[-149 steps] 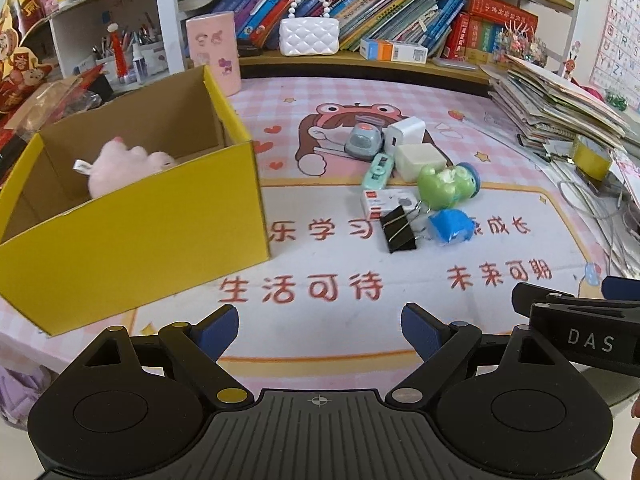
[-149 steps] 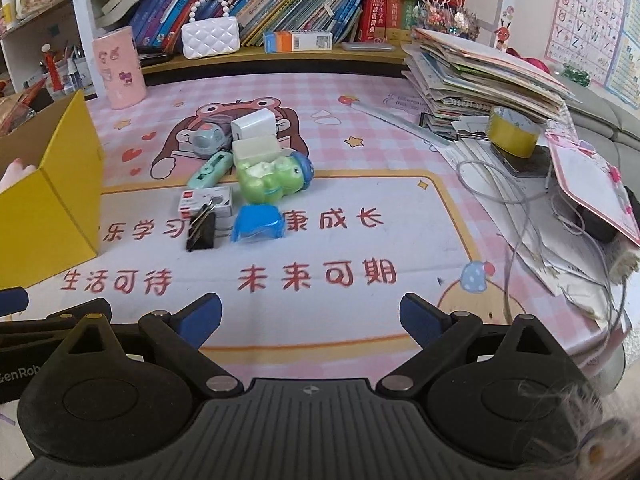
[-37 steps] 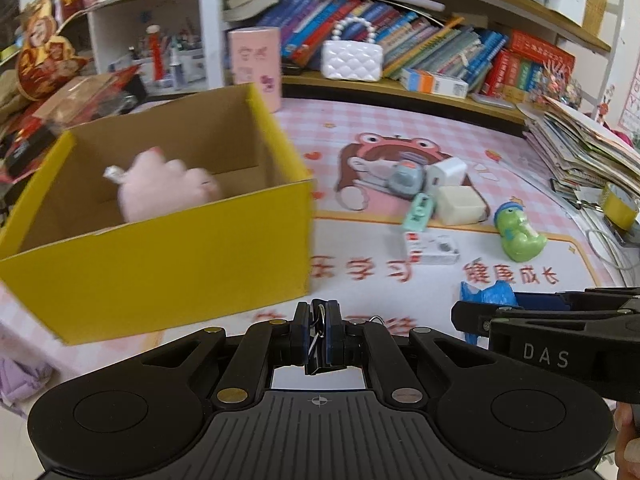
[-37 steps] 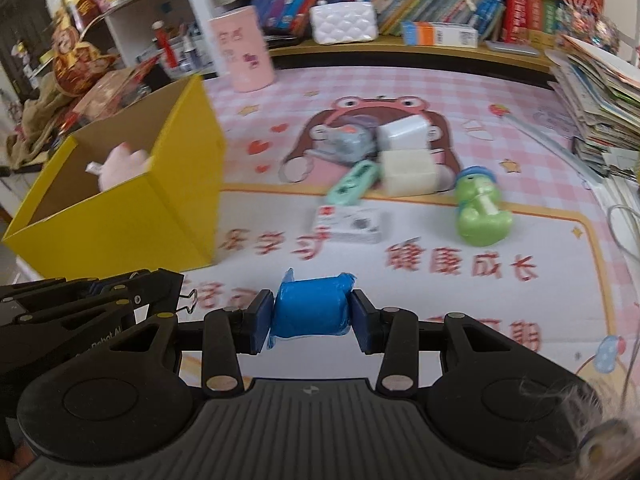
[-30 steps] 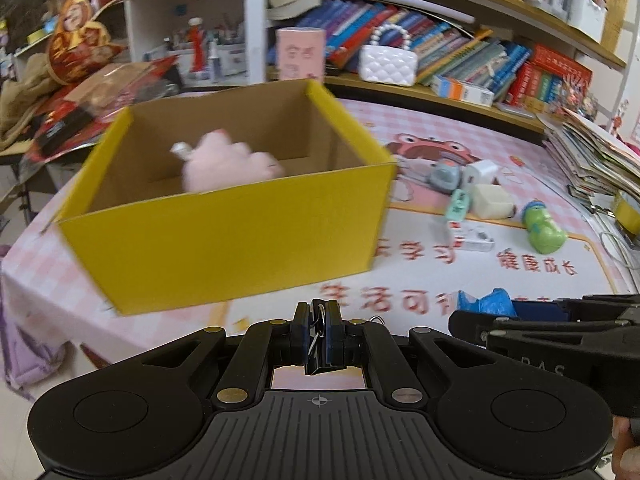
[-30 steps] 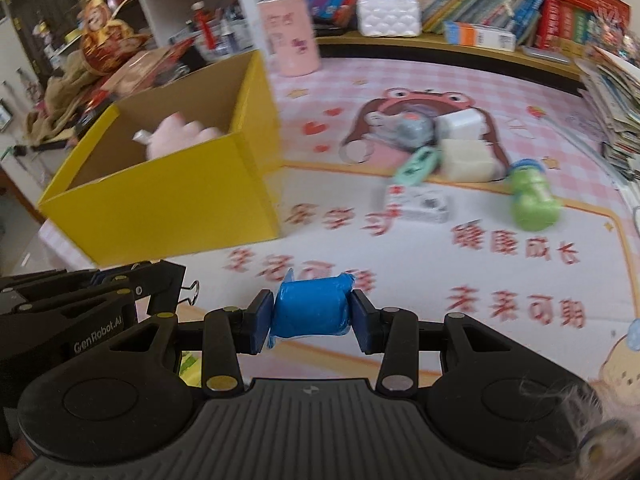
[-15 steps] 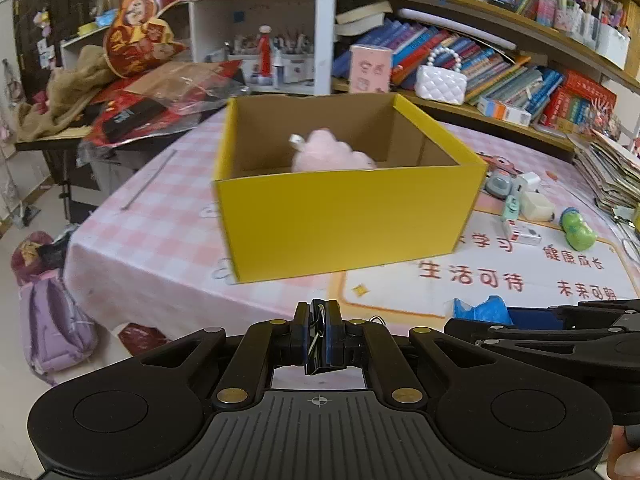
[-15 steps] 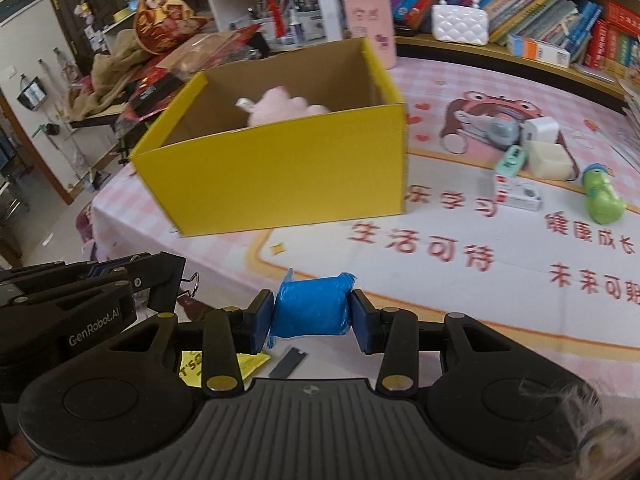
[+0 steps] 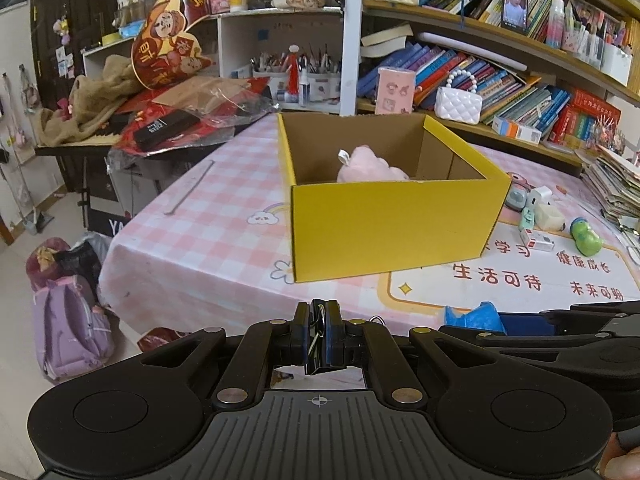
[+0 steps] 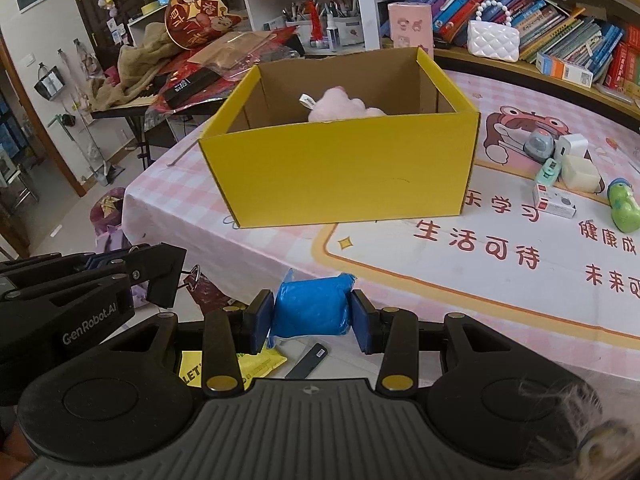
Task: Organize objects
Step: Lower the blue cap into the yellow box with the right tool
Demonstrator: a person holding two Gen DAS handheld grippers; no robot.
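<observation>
The left gripper (image 9: 317,334) is clamping a black binder clip (image 9: 318,344) between closed fingers. The right gripper (image 10: 311,318) is squeezing a blue packet (image 10: 310,310). Both are hanging before the table edge, near the yellow box (image 10: 344,164) holding a pink plush (image 10: 344,109).

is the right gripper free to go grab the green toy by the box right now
Probably not: the right gripper is shut on the blue packet. Nothing blocks the green toy, but the packet must go first.

You can read "GenRobot.AI" on the left gripper's arm (image 10: 90,322). The table mat (image 10: 520,240) beside the yellow box (image 10: 344,172) reads "生活可待" and "未来可期"; "LET" shows on a yellow packet (image 10: 256,362).
</observation>
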